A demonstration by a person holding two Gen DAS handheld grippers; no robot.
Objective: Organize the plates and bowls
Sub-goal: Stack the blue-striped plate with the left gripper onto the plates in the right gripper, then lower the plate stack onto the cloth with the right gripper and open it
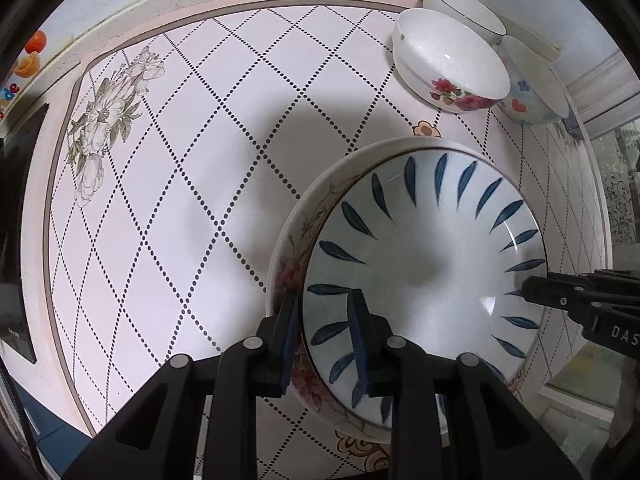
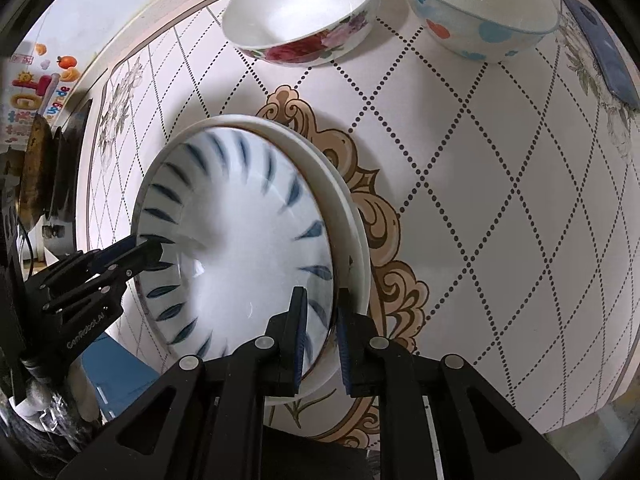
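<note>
A blue-leaf plate (image 1: 424,264) sits nested in a floral-rimmed white plate (image 1: 286,256) on the tiled table. My left gripper (image 1: 324,336) is shut on the near rims of both plates, one finger inside, one outside. My right gripper (image 2: 322,332) is shut on the opposite rim of the same stack (image 2: 240,240); it shows in the left wrist view (image 1: 532,290). A white rose bowl (image 1: 448,60), a white bowl with a dark rim line (image 1: 464,8) and a pale blue dotted bowl (image 1: 528,88) stand at the far right.
The table (image 1: 180,200) has a diamond-dot pattern and a raised rim against the wall. In the right wrist view the rose bowl (image 2: 304,8) and dotted bowl (image 2: 480,12) stand beyond the plates, with a blue object (image 2: 608,56) at the right edge.
</note>
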